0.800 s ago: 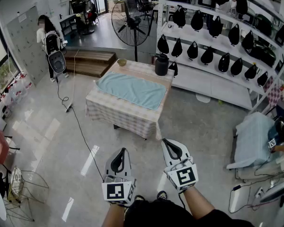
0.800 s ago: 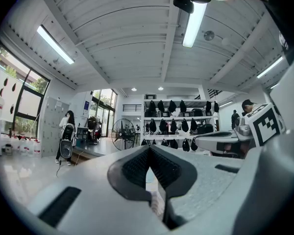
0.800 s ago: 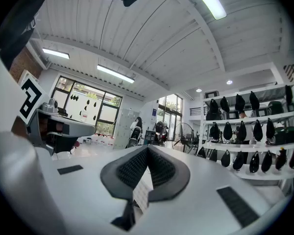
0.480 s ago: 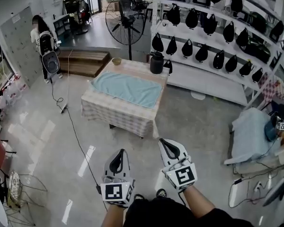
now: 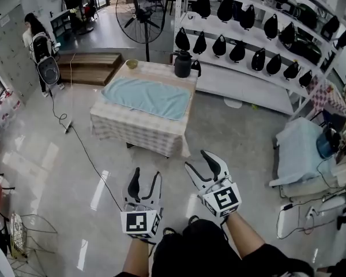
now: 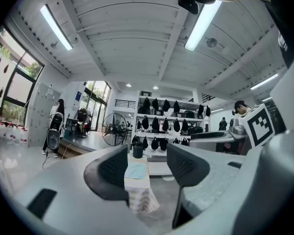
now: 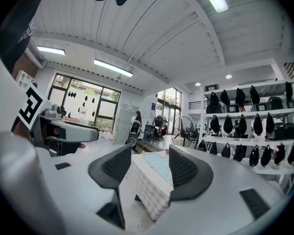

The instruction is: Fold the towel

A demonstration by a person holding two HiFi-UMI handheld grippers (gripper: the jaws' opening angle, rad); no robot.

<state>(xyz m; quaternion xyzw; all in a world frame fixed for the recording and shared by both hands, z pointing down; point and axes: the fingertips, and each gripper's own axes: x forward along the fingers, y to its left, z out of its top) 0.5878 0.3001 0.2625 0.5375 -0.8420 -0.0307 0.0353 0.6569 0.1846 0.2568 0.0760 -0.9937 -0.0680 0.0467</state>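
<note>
Towel (image 5: 147, 97): probably soft, light; pinch its corners.
Left gripper (image 5: 147, 175): jaws apart, empty, well short of the surface (image 5: 135, 133).
Right gripper (image 5: 195, 159): jaws apart, empty.

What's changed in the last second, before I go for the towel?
The left gripper and the right gripper have both opened their jaws, with nothing between them. The towel stays spread flat on the table, and both grippers remain well short of it.
</note>
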